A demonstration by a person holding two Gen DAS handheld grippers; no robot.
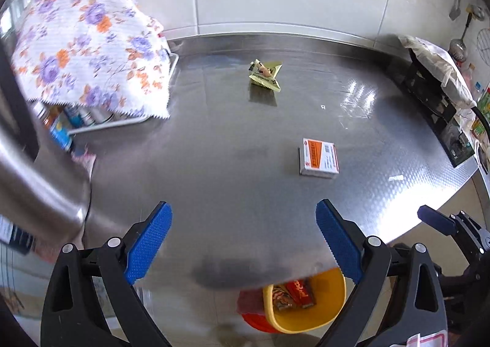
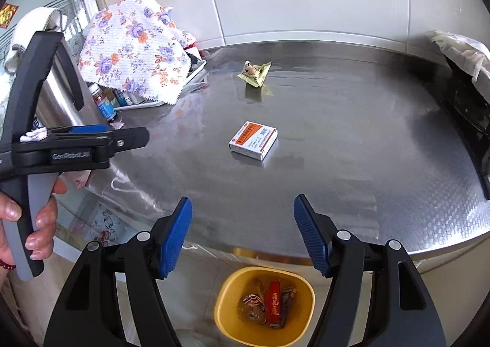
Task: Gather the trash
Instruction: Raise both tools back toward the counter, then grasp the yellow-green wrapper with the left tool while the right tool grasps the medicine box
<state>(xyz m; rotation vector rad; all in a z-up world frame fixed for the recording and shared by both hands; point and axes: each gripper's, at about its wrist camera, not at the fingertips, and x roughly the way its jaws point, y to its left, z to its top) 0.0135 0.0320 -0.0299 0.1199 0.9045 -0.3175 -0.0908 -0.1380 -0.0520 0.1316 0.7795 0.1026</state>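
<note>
A white and orange small box [image 1: 319, 158] lies on the steel counter [image 1: 214, 169], also in the right wrist view [image 2: 253, 140]. A yellow-green crumpled snack wrapper [image 1: 265, 73] lies farther back, also seen from the right wrist [image 2: 254, 72]. A yellow bin [image 2: 264, 304] with several wrappers inside stands on the floor below the counter's front edge, partly visible in the left wrist view [image 1: 306, 301]. My left gripper [image 1: 243, 243] is open and empty above the counter's front. My right gripper [image 2: 242, 235] is open and empty above the edge, over the bin.
A floral cloth [image 1: 88, 40] covers a rack of bottles at back left [image 2: 137, 43]. A black appliance with a white cloth [image 1: 435, 83] stands at the right. A steel pot [image 1: 36, 181] is at the left. Tiled wall behind.
</note>
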